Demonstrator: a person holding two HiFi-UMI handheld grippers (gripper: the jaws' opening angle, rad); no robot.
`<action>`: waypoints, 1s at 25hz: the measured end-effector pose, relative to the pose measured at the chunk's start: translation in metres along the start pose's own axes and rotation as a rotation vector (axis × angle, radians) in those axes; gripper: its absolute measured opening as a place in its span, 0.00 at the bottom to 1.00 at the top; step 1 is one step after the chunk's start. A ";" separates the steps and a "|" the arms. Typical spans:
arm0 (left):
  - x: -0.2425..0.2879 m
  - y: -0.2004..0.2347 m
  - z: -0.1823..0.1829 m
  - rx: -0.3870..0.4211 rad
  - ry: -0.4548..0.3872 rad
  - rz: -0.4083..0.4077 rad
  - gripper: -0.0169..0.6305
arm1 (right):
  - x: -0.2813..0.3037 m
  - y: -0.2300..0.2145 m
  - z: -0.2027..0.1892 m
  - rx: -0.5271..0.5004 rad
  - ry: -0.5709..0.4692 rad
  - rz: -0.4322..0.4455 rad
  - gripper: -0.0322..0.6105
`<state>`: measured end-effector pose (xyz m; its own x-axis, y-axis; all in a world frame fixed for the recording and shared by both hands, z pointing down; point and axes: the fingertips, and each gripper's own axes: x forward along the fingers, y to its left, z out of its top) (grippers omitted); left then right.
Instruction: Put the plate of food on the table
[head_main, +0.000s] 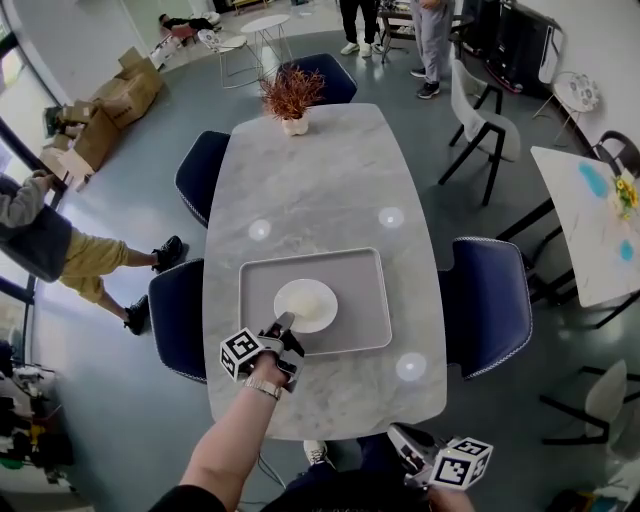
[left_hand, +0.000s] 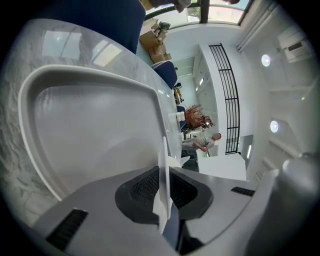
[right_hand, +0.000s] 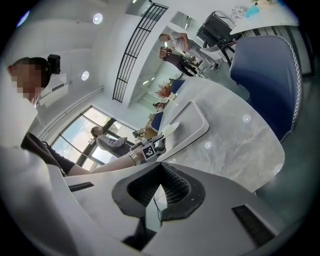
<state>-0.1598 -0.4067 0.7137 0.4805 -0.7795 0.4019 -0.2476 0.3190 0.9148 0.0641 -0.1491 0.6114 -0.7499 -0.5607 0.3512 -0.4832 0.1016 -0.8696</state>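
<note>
Centre: my left tongs (head_main: 284, 325) clamp the plate (head_main: 308, 306) by its rim over the tray (head_main: 366, 335) on the table (head_main: 310, 170); lower right: my right tongs (head_main: 402, 437), closed and empty.

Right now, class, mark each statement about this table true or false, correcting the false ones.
1. The left claw grips the rim of the round white plate. True.
2. A potted reddish dried plant stands at the far end of the grey marble table. True.
3. The plate rests directly on the table. False: it is over the grey rectangular tray.
4. The right claw holds a cup. False: it is shut and empty.
</note>
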 end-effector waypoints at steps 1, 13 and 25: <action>0.003 0.001 0.001 -0.002 -0.002 0.005 0.09 | 0.000 0.000 0.001 0.003 0.001 0.001 0.07; 0.022 0.008 0.009 0.020 -0.004 0.082 0.08 | 0.003 -0.005 0.007 0.028 -0.010 0.010 0.07; 0.021 0.019 0.008 0.091 -0.001 0.235 0.12 | -0.002 -0.007 0.007 0.046 -0.026 0.019 0.07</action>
<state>-0.1611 -0.4210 0.7392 0.4000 -0.6905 0.6027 -0.4274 0.4412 0.7891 0.0721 -0.1545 0.6148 -0.7464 -0.5803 0.3259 -0.4475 0.0752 -0.8911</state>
